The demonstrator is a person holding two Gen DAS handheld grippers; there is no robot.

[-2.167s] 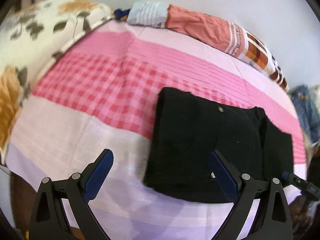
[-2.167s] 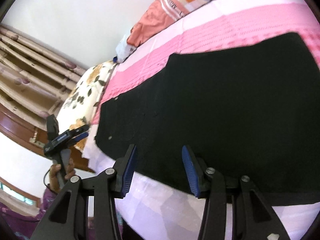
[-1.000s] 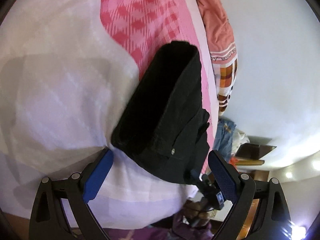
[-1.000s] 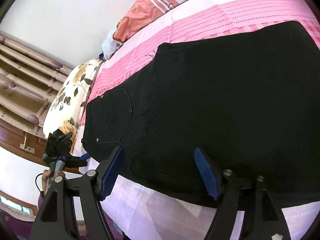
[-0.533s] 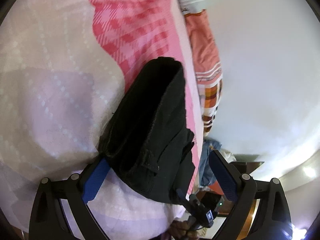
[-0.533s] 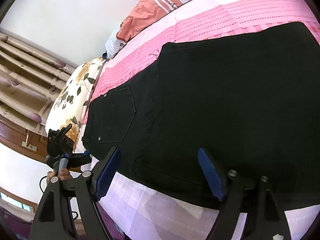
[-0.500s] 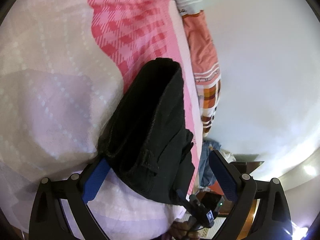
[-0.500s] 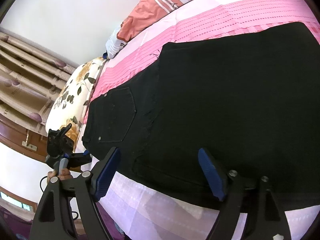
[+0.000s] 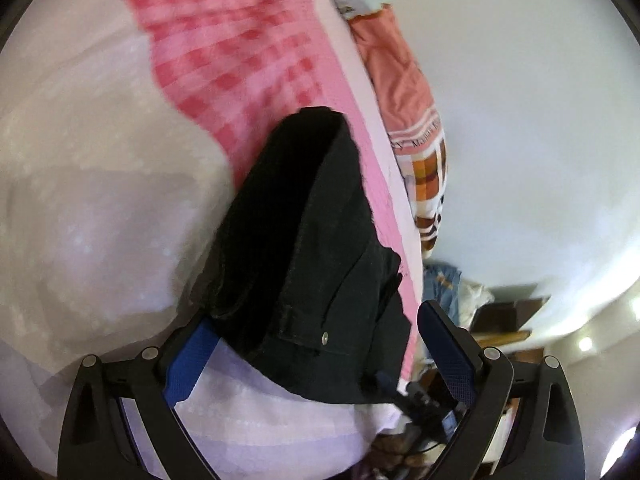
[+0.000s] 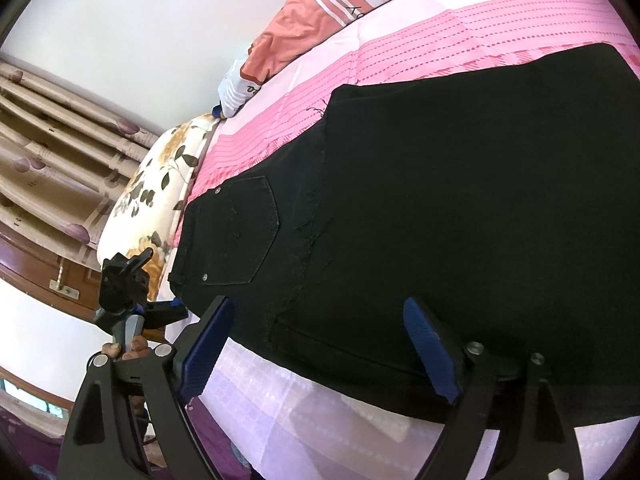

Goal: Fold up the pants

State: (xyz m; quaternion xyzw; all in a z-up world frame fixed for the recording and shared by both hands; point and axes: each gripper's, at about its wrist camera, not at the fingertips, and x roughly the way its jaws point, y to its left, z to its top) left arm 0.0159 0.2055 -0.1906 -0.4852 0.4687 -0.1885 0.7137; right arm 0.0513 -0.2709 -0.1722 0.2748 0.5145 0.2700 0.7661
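The black pants (image 9: 308, 248) lie folded on the bed, a dark block running from the middle of the left wrist frame down to its lower centre, waistband corner and a metal rivet (image 9: 325, 336) nearest the camera. The left gripper (image 9: 320, 354) has its jaws wide apart, the left blue pad (image 9: 191, 362) right at the edge of the fabric and the other well off to the lower right, nothing clamped. Over in the right wrist view the pants (image 10: 460, 216) fill the centre and right of the frame, back pocket (image 10: 244, 232) at centre left. The right gripper (image 10: 320, 348) sits at the near hem with its jaws spread, fabric showing between them, no grip. The pink checked bedsheet (image 9: 224, 52) stretches to the upper left; an orange pillow (image 9: 396, 76) lies along the wall at upper right. A floral pillow (image 10: 156, 196) sits at left of the right wrist view, curtains (image 10: 52, 152) beyond.
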